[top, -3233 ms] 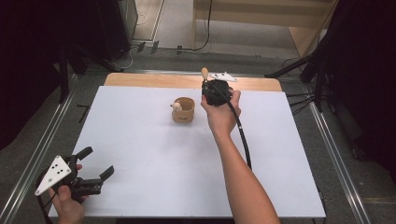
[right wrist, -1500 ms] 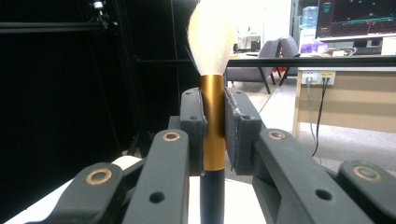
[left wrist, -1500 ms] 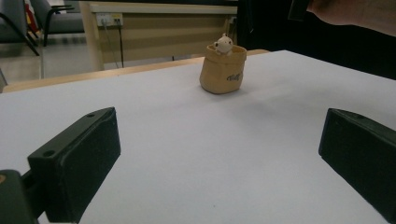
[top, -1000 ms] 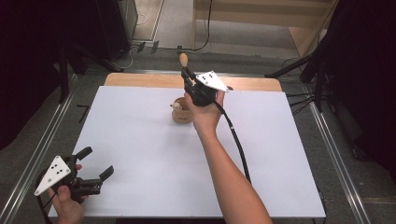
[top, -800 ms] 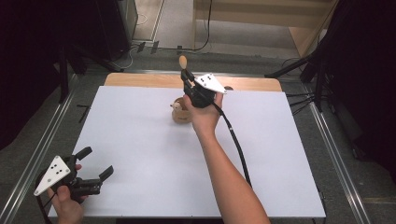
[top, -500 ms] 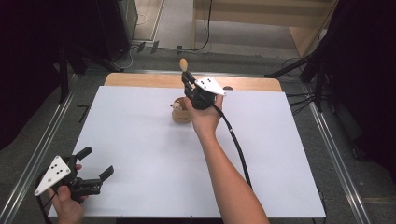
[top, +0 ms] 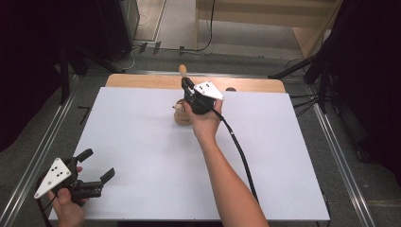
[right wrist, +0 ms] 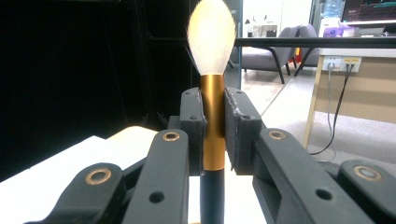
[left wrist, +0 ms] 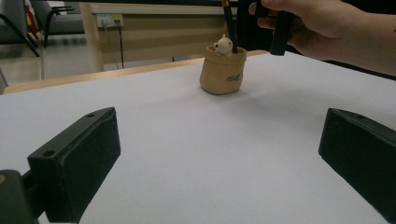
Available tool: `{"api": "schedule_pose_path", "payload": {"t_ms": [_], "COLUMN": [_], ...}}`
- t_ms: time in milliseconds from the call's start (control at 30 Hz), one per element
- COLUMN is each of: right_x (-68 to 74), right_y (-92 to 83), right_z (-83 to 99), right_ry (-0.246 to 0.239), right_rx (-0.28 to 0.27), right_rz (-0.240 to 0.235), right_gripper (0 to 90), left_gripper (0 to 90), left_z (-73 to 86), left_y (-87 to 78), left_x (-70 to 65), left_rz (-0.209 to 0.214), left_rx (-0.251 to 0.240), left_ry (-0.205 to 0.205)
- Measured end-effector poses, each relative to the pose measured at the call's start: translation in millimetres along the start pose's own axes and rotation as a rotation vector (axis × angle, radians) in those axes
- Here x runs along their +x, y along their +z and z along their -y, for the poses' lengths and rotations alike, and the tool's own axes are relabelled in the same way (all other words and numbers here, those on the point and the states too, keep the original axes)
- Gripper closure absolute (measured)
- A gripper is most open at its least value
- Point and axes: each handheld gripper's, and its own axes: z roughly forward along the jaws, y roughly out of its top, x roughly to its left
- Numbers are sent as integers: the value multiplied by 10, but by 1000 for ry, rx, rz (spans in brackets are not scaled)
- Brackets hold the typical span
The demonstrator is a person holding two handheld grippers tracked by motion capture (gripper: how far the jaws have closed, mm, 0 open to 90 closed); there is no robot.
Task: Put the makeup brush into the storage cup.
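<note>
A white table (top: 142, 142) fills the space before a dim room. Nearest, the left gripper (top: 97, 172) rests at the table's near-left corner, jaws wide apart around nothing. Farther back, the right gripper (top: 185, 85) is clamped on an upright makeup brush (right wrist: 212, 84), its handle standing in the small tan pouch (left wrist: 222, 70).

The right gripper (top: 185, 85), held at the end of an outstretched forearm over the table's far side, is clamped closed, while the left gripper (top: 97, 166) rests near the front-left corner, jaws apart.
</note>
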Motion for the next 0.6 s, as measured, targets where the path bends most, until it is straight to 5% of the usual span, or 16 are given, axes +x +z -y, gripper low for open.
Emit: {"api": "schedule_pose_path", "payload": {"t_ms": [600], "right_x": [-51], "right_y": [-15], "right_z": [281], "right_ry": [4], "right_rx": [79], "right_rz": [26], "right_gripper": [804], "left_gripper": [0], "left_z": [3], "left_y": [9], "left_x": [-4], "left_rz": [1], "left_rx": [2], "left_ry": [2]}}
